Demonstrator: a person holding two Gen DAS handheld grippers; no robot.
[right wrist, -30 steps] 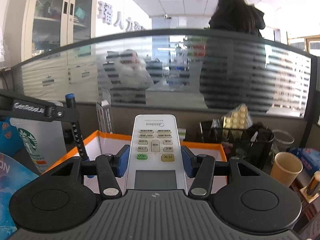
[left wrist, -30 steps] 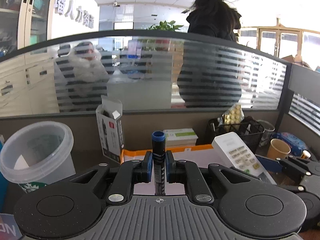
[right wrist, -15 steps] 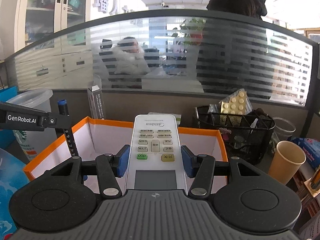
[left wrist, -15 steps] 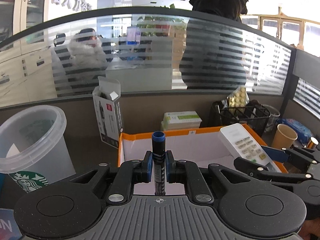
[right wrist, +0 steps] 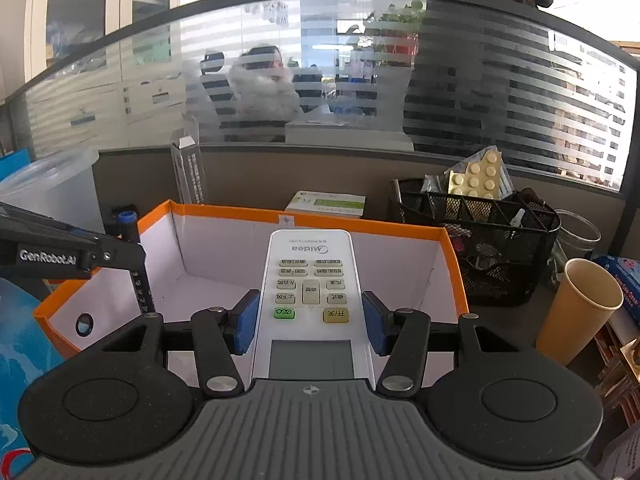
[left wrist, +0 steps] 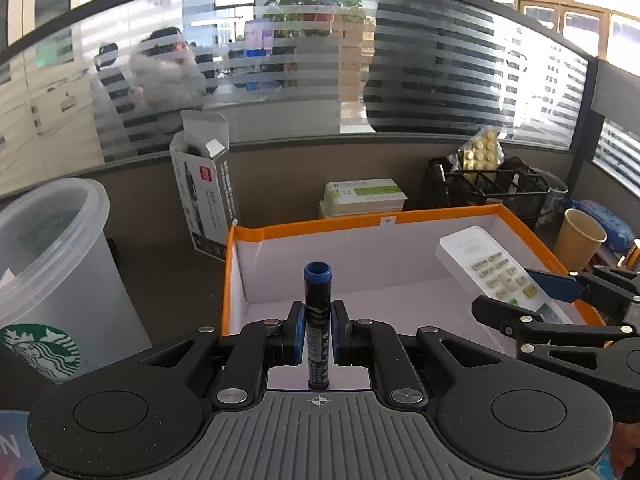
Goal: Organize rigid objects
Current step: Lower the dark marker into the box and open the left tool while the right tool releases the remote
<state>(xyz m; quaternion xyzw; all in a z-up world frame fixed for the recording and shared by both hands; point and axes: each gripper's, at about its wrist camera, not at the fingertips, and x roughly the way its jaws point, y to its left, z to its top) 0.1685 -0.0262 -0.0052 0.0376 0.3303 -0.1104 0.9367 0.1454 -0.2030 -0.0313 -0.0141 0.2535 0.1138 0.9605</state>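
1. Left gripper (left wrist: 318, 334) is clenched on a dark marker (left wrist: 317, 320). The marker stands upright between the blue pads, its blue cap uppermost, above the near-left part of the orange-rimmed box (left wrist: 304, 229).
2. Right gripper (right wrist: 309, 320) is clenched on a white remote control (right wrist: 310, 280). It is gripped across its width just below the keypad, the far end reaching out over the box interior toward 12 o'clock.
3. Handling judgement, marker: light, stiff, with a smooth round barrel that could roll or twist in the pads. A mid-barrel hold looks sound.
4. Handling judgement, remote: rigid plastic shell, light, with glossy, somewhat slippery flat sides. Gripping the long edges keeps pressure off the buttons and the display window.
5. Legible writing: "Midea" on the remote, upside down from the right wrist view. Key labels are Chinese and too small to be sure of.
6. "GenRobot.AI" is printed on the left gripper's finger, at 9 o'clock in the right wrist view.
7. A Starbucks siren logo marks the translucent plastic cup (left wrist: 52, 272) at 9 o'clock of the box.
8. The opened carton (left wrist: 206, 184) at 11 o'clock carries a red logo; its text is unreadable.
9. A mesh organiser (right wrist: 480, 248) with blister packs sits at 2 o'clock, and a paper cup (right wrist: 580, 312) at 3 o'clock.
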